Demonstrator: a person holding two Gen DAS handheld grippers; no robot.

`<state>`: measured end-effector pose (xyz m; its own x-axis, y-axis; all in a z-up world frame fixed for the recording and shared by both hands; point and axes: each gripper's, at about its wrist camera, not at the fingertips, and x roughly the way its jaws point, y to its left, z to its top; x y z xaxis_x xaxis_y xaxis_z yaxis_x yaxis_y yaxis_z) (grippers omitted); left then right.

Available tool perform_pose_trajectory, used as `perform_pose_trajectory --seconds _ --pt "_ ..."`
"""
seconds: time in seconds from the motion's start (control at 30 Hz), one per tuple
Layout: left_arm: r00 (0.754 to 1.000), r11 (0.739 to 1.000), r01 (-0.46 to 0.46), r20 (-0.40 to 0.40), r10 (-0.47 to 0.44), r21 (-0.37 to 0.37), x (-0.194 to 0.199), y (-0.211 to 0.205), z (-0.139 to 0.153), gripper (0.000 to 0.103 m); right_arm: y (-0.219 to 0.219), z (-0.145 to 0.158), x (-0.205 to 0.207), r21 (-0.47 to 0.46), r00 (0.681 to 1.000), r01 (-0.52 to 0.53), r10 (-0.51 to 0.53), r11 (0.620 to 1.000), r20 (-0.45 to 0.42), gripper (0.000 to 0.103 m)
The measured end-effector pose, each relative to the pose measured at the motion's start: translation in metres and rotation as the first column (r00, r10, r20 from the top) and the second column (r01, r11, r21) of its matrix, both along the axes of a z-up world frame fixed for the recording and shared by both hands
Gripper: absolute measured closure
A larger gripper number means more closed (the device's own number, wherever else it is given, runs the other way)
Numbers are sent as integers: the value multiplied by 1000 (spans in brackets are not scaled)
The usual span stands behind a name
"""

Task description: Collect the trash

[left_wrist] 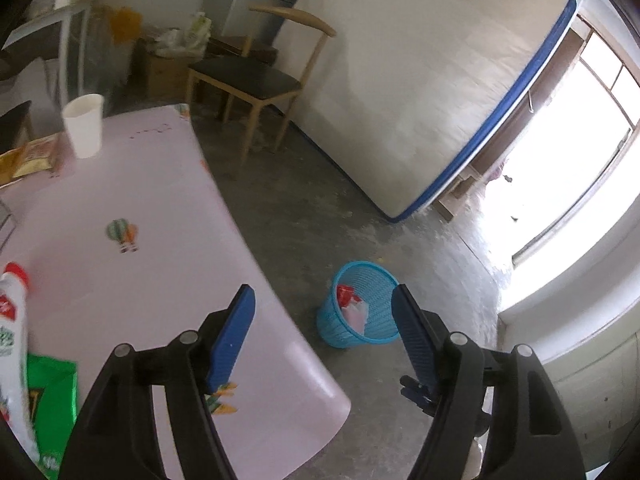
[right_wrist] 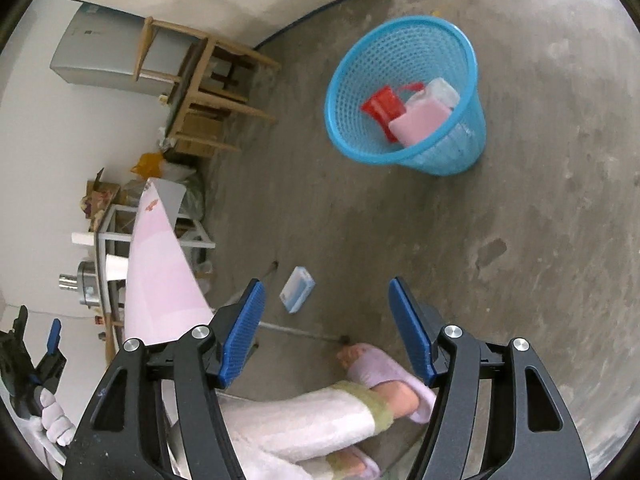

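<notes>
Blue-padded fingers of the right gripper (right_wrist: 326,328) stand wide apart with nothing between them, hanging over the concrete floor (right_wrist: 520,260) above a slippered foot (right_wrist: 384,376). Just beyond the left finger, a small light-blue pack (right_wrist: 297,289) lies flat on the floor, its long axis running from lower left to upper right, well apart from the blue mesh basket (right_wrist: 452,152). That basket stands tilted in this view, mouth toward the upper left, holding a red wrapper (right_wrist: 382,106) and a pink-and-clear package (right_wrist: 424,116).

Likewise spread and empty, the left gripper (left_wrist: 324,328) hovers at the edge of the pink table (left_wrist: 160,208), with the basket (left_wrist: 376,320) seen between its fingers on the floor below. On the table stand a white paper cup (left_wrist: 84,126) upright, yellow snack bags (left_wrist: 28,158) beside it, and a green packet (left_wrist: 52,392) and a white bag (left_wrist: 14,360) at the near left edge.
</notes>
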<state>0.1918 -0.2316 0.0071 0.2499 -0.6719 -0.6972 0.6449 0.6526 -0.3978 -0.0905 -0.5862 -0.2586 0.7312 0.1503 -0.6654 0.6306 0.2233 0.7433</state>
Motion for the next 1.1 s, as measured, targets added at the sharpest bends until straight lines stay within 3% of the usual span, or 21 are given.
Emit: perform_pose_trajectory --seconds 0.13,0.3,0.37,0.47,0.57,0.6,0.7,0.73,0.83,0.97,1.0,1.07,1.1 --pt "1000 1000 -10 15 10 -1 -10 14 8 34 12 2 0 11 999 -21 21 1000 25 40" --pt "999 999 -24 31 25 -43 -24 42 18 31 25 -4 27 -13 991 -137 137 990 -4 40" --pt "999 998 -27 36 29 -51 -27 51 21 31 31 -16 50 -40 976 -213 211 976 -51 40" --pt "998 998 -30 48 33 -57 -30 74 29 30 42 -47 87 -103 928 -339 314 935 -200 40" --pt "996 997 -37 77 42 -63 -31 99 39 29 62 -97 136 -122 806 -520 439 845 -397 40" --pt "995 997 -41 92 46 -63 -32 108 41 28 71 -117 158 -118 743 -589 478 799 -468 41" --pt "985 995 -82 148 90 -58 -28 140 49 25 93 -154 202 -139 632 -701 519 699 -576 41" --pt "983 993 -101 151 108 -55 -25 150 49 25 101 -165 222 -161 592 -742 524 651 -612 41" --pt "977 983 -177 110 181 -47 -9 182 47 25 124 -184 275 -245 525 -828 543 505 -655 41" --pt "960 962 -271 61 273 -43 13 224 46 25 161 -204 347 -340 437 -899 589 275 -680 37" --pt "955 956 -289 58 291 -45 18 232 46 25 168 -208 358 -353 422 -905 598 237 -681 34" --pt "944 945 -323 53 326 -50 27 245 48 25 189 -221 386 -382 372 -916 621 125 -690 32" --pt "940 941 -335 51 337 -52 31 251 49 25 192 -225 397 -384 356 -918 634 100 -687 30"
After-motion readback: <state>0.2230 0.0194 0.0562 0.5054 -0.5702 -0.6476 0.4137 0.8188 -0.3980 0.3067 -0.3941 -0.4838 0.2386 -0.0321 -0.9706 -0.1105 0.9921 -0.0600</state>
